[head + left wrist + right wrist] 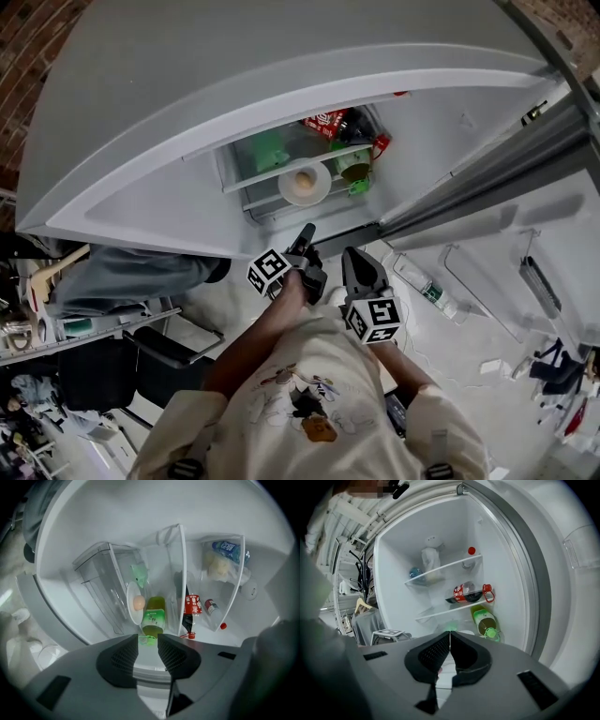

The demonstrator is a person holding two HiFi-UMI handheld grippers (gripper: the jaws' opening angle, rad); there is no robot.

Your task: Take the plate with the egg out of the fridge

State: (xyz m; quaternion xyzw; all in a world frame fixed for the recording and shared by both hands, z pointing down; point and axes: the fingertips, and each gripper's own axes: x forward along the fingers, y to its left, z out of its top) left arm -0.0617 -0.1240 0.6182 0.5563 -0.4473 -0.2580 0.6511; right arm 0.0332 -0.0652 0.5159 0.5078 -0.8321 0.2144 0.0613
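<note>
Inside the open fridge (117,517), the plate (132,613) with the egg (138,603) sits just beside a green bottle (153,616); the left gripper (148,638) has its jaws slightly apart, empty; the right gripper (450,637) has its jaws pressed together; a tilted lift could roll the egg off or knock the bottle.

Green btl (486,622) under red-label btl (467,592)

Soft, even light fills all three views. The white plastic fridge interior (154,508) is brightest, nearly washed out. Both gripper views are strongly fisheye: the clear shelf edges (182,573) bow, and the corners fall to black. My dark grey left gripper (148,639) and right gripper (450,634) sit shaded and slightly soft up close. The head view bends the pale grey outer fridge panel (234,66) into an arc.
</note>
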